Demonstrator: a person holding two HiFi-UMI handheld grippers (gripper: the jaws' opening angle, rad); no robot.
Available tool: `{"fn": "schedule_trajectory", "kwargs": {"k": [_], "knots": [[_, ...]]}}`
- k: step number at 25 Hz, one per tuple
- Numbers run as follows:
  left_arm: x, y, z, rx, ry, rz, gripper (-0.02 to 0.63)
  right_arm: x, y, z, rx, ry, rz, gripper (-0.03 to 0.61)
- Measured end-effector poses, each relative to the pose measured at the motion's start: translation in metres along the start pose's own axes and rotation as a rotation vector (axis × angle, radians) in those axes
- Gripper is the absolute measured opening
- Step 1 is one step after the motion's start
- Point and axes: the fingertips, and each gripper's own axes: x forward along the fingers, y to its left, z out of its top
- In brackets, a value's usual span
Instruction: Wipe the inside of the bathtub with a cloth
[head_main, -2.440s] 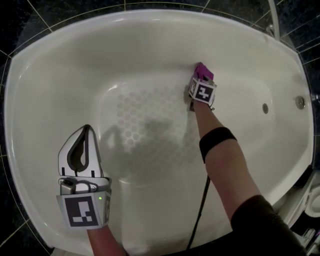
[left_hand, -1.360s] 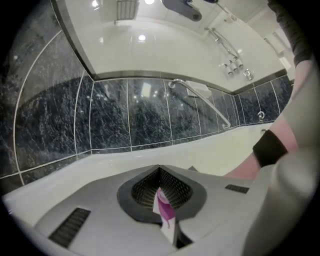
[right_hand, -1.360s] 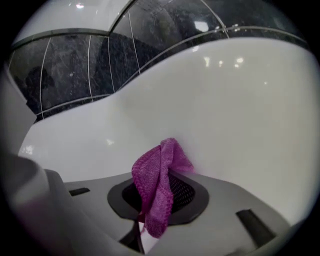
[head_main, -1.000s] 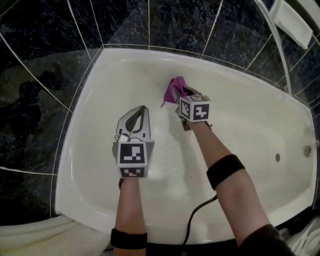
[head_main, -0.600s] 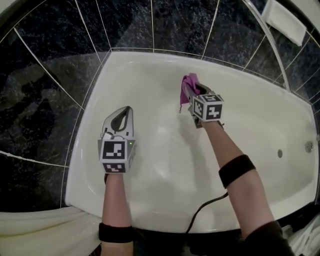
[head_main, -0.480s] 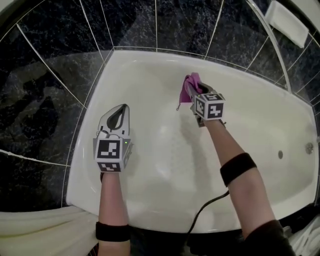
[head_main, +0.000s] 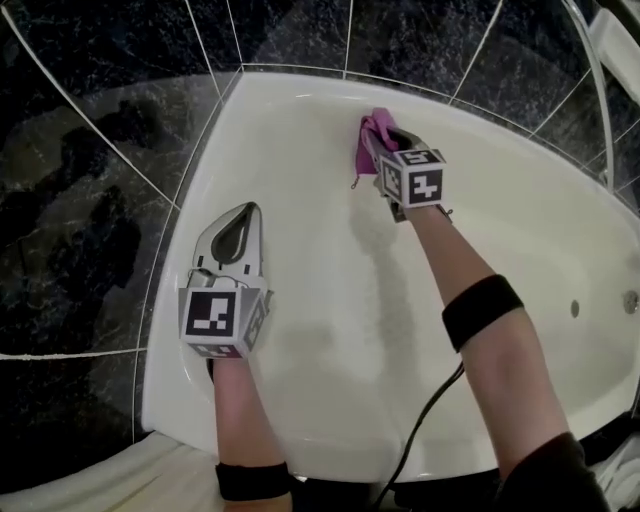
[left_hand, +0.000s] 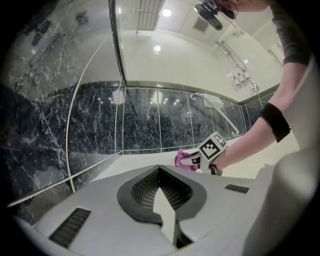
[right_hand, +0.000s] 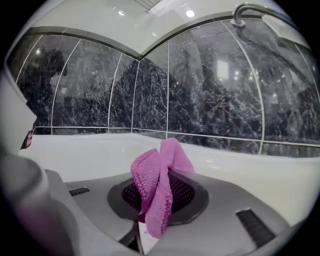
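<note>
Since before, the right gripper (head_main: 381, 141), clamped on the one pink cloth (head_main: 365, 150), has reached the white bathtub's (head_main: 290, 120) far wall; the left gripper (head_main: 239, 214) hovers near-left, jaws together. Dark marbled tiles (head_main: 90, 190) surround.

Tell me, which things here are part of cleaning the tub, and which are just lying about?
Part of the job:
pink cloth
right gripper, shut on the cloth
bathtub

Just there:
left gripper, shut on nothing
dark wall tiles
black cable
</note>
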Motion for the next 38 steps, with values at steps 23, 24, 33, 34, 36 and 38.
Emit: {"fn": "schedule_trajectory", "kwargs": {"k": [23,24,33,34,36,38], "knots": [[-0.05,0.065,0.017,0.018,-0.016,0.25,0.0,0.064,0.25,0.032,-0.041,0.014,0.425,0.087],[-0.059,0.064,0.013,-0.01,0.007,0.253,0.0,0.049,0.271,0.027,-0.067,0.037,0.475,0.087],[-0.142,0.058,0.056,0.043,0.1,0.358,0.0,-0.073,0.391,-0.01,-0.063,0.075,0.853,0.087],[-0.147,0.06,0.059,0.025,0.09,0.372,0.0,-0.089,0.399,-0.02,-0.052,0.091,0.89,0.086],[-0.155,0.061,0.058,0.009,0.09,0.388,0.0,-0.121,0.416,-0.038,-0.041,0.116,0.968,0.086],[-0.158,0.061,0.057,0.017,0.101,0.394,0.0,-0.149,0.435,-0.047,-0.044,0.122,1.053,0.087]]}}
